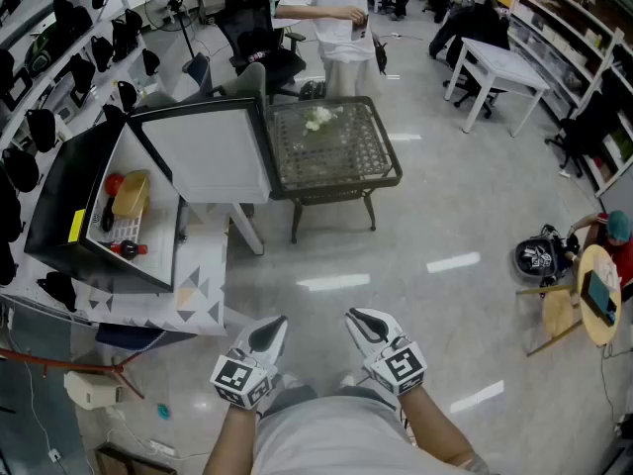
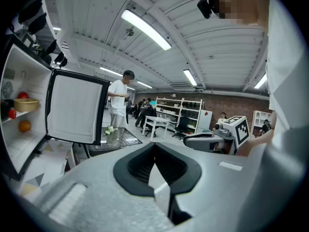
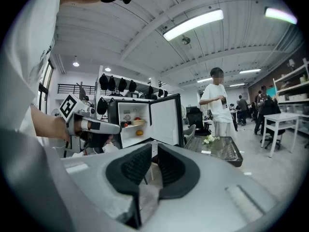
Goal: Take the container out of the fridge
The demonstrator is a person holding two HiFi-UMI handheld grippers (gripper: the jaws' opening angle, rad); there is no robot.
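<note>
the fridge (image 1: 59, 201) stands open at far left, with the tan container (image 1: 130, 194) on its upper shelf beside a red fruit (image 1: 114, 183); its door (image 1: 213, 154) swings out toward the wicker table (image 1: 388, 174). the left gripper (image 1: 267, 334) and right gripper (image 1: 366, 323) hang by the body, well apart from the fridge, both pressed together on nothing. i'd judge a clean take needs jaws spread before the shelf, a level pinch, then a straight pull clear of the door edge; open floor lies to the right

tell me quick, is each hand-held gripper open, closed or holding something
left hand-held gripper: closed, holding nothing
right hand-held gripper: closed, holding nothing
</note>
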